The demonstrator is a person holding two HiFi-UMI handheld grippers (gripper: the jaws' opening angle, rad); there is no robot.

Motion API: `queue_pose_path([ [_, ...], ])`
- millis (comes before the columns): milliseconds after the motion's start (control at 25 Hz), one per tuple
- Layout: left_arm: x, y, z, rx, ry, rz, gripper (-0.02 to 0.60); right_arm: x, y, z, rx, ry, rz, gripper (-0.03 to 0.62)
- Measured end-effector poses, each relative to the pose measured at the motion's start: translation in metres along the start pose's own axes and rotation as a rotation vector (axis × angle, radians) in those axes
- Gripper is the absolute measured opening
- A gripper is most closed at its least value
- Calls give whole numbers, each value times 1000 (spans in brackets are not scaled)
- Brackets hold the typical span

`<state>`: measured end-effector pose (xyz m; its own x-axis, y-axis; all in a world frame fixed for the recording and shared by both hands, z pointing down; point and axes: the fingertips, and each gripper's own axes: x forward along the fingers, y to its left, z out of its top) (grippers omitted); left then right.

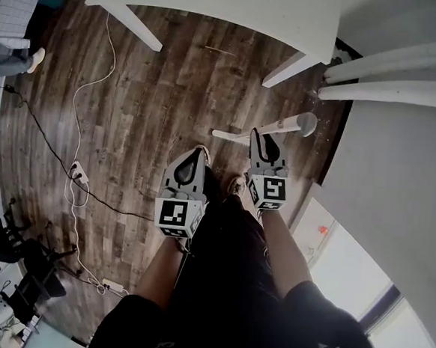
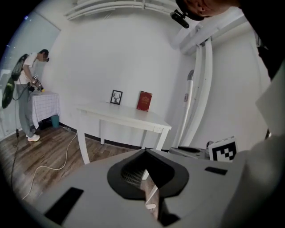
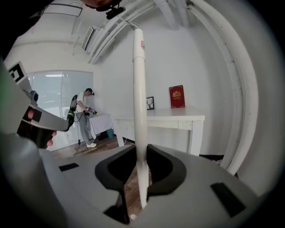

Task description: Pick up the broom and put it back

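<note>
Legs (image 1: 224,283) in black trousers fill the near foreground of the head view, above a dark plank floor (image 1: 132,125). White table (image 1: 216,4) ahead; white pipes (image 1: 391,78) along the wall at right.

Broom (image 3: 139,89): only the white handle shows. It stands roughly upright and rises between table and pipes. Its head is out of sight, and I cannot tell whether the lower end is off the floor.

Right gripper (image 3: 140,156): jaws partly closed and clamped on the handle, with a black pad (image 3: 164,169) on each side.

Left gripper (image 2: 144,156): tips together, nothing held. Floor shows through the hollow behind them.

Technique, as I judge it:
- Carry the handle near vertical so its long top clears the table edge and the pipes.
- One clamp lets a long pole swing, so I would open the left jaws and take the handle at a second point, well apart from the first.
- Where the broom belongs is not shown. If it is the wall by the pipes, set the lower end down first.
- Lean the handle until it bears on the wall, and only then loosen the pads.
</note>
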<state>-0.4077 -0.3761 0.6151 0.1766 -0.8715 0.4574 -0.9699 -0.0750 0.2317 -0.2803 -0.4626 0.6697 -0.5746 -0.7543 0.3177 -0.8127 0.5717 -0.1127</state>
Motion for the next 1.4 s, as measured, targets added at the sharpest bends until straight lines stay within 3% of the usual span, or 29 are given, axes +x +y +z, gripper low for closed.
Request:
queue_pose_path([
  [360,110,52,-3,80,92,-136,0,126,-24,-76,40,120,-61,87],
  [640,165,74,13,142,108,-199,0,202,-43,-64,46,64,-102,87],
  [880,179,84,25,143,119,-206,0,255,-65,-64,57,97,-101,87],
  [1080,159,65,42,173,133,-243,0,259,-66,-60,-23,178,-84,106],
  [1160,152,59,45,184,138,-250,0,252,-63,-55,-32,194,-90,169],
  [1400,127,41,61,188,98,-219,0,195,-55,-27,-108,179,-113,173],
])
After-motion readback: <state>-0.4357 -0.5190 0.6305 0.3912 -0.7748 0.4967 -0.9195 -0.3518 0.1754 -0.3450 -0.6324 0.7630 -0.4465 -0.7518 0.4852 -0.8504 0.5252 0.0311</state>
